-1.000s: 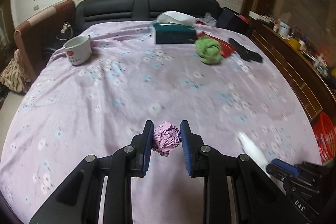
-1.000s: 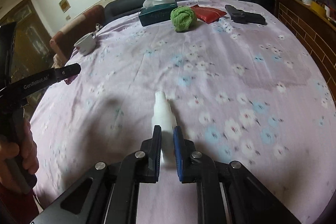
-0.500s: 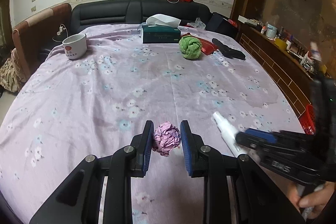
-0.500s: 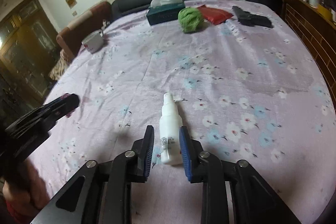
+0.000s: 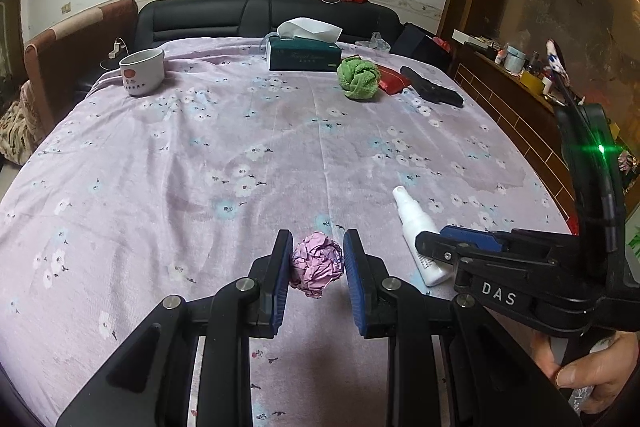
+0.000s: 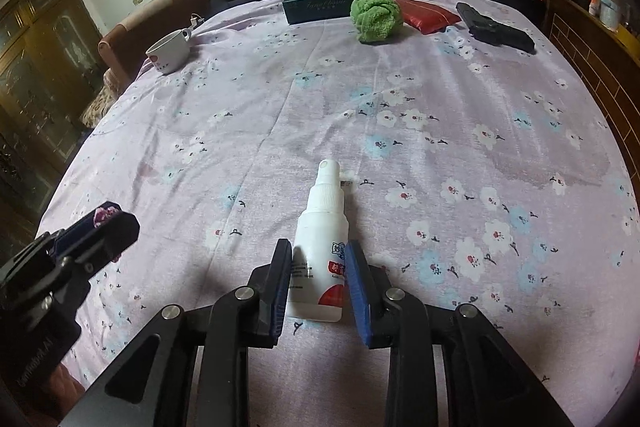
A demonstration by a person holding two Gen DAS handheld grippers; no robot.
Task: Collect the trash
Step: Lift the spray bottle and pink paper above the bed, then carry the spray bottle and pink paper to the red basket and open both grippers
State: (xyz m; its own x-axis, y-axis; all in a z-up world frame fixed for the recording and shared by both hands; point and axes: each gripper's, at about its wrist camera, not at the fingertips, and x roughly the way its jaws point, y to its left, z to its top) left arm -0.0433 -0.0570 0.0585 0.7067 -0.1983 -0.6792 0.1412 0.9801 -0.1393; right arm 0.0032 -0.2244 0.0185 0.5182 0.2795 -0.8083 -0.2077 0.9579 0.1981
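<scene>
We see a white plastic spray bottle lying on its side on the flowered lilac bedsheet, its long axis running away from us toward the headboard, nozzle end farthest and flat base nearest. A red and blue label wraps its lower body; the print is too small to read. The right gripper straddles the bottle's lower half, its blue-padded fingers spread apart, one on each side. The left pad looks to be against the bottle, while a thin gap seems to show at the right one, so we cannot call it a firm clamp.

The left gripper is closed on a crumpled ball of pink paper, creased and roughly round, pinched between both pads just above the sheet. From the right wrist view only a sliver of that paper shows behind the left gripper's tip.

Across the far part of the bed stand a white ceramic mug with a red mark, a dark green tissue box with a white tissue sticking up, a bunched green towel, a red pouch and a black pistol-shaped thing we cannot identify for sure. In the left wrist view the bottle's base is hidden behind the right gripper.
</scene>
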